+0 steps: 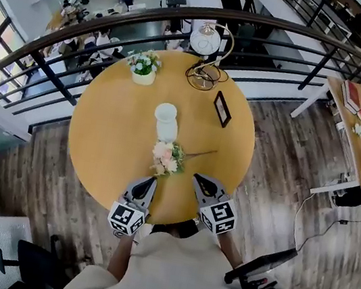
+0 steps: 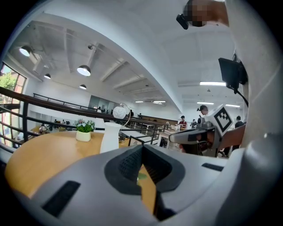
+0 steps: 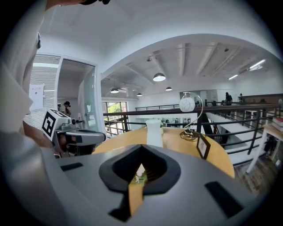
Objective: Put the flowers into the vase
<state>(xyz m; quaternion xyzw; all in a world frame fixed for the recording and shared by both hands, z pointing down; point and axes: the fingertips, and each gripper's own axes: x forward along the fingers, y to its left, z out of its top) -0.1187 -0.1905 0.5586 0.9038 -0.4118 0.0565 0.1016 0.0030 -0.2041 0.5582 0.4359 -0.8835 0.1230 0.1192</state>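
Left gripper (image 1: pixel 153 180), right gripper (image 1: pixel 197 177) pressed together, empty. Flower bunch (image 1: pixel 166 158) lay just ahead between them, fronting white vase (image 1: pixel 166 122); picture frame (image 1: pixel 222 108) ahead-right.

Bright, even light fills all three views: round ceiling lamps (image 3: pixel 159 77) glow high beyond the right tool (image 3: pixel 141 150), and a window (image 2: pixel 6 81) shines far to the left of the left tool (image 2: pixel 142 149). The worktop (image 1: pixel 106 135) ahead of both carries soft, faint shadows. Fisheye bending curves the railing (image 1: pixel 188 15) and blackens the gripper views' corners; each tool's body looms blurred up close
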